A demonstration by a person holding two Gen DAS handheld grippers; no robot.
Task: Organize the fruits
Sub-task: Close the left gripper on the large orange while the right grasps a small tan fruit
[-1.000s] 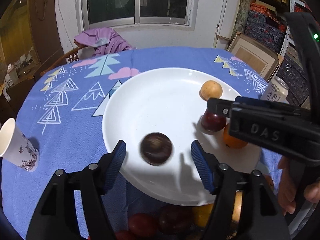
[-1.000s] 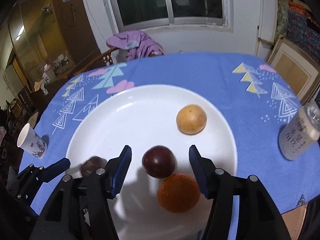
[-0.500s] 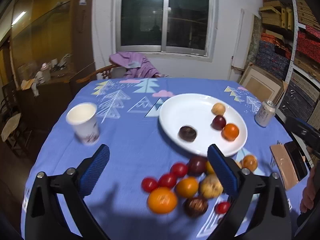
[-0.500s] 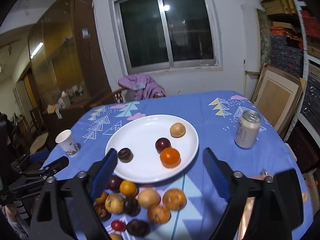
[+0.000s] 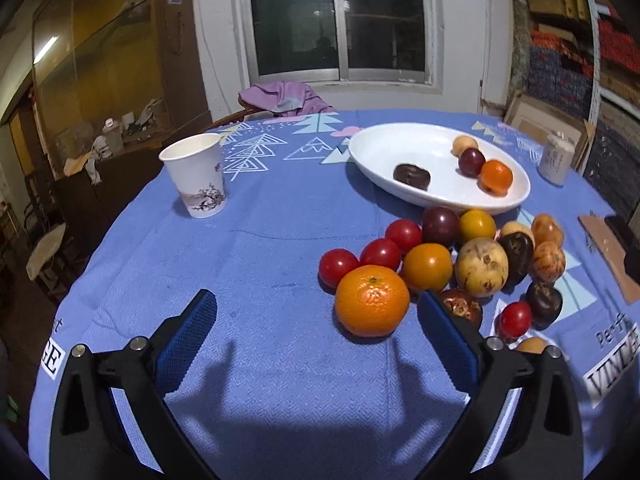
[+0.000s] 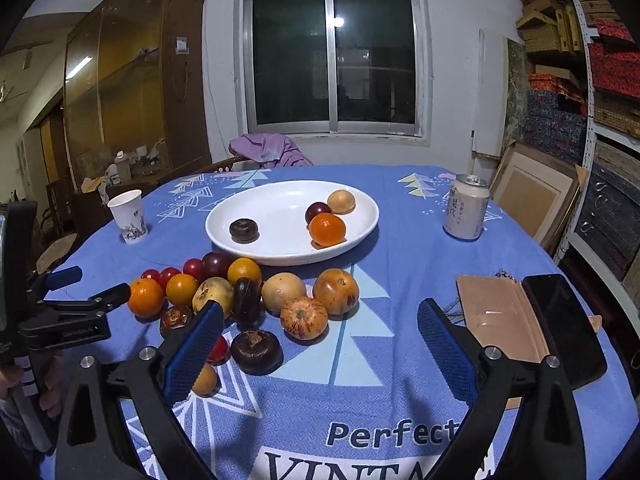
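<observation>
A white plate (image 6: 280, 256) holds a dark brown fruit (image 6: 243, 230), a plum (image 6: 318, 212), an orange (image 6: 327, 229) and a tan fruit (image 6: 341, 201); the plate also shows in the left wrist view (image 5: 372, 152). A pile of loose fruit lies in front of it, with a big orange (image 5: 372, 300) nearest my left gripper (image 5: 316, 334), which is open and empty just left of that orange. My right gripper (image 6: 320, 350) is open and empty, low over the cloth, with a dark fruit (image 6: 256, 351) near its left finger. The left gripper also appears at the left in the right wrist view (image 6: 86, 288).
A paper cup (image 5: 196, 178) stands on the left of the blue tablecloth. A drink can (image 6: 466, 212) stands on the right. A phone in a brown case (image 6: 532, 320) lies at the right front. A chair with purple cloth (image 6: 268, 152) is behind the table.
Both grippers have pulled back from the plate and lowered toward the loose fruit pile. The dark fruit that the left gripper released now rests on the plate.
</observation>
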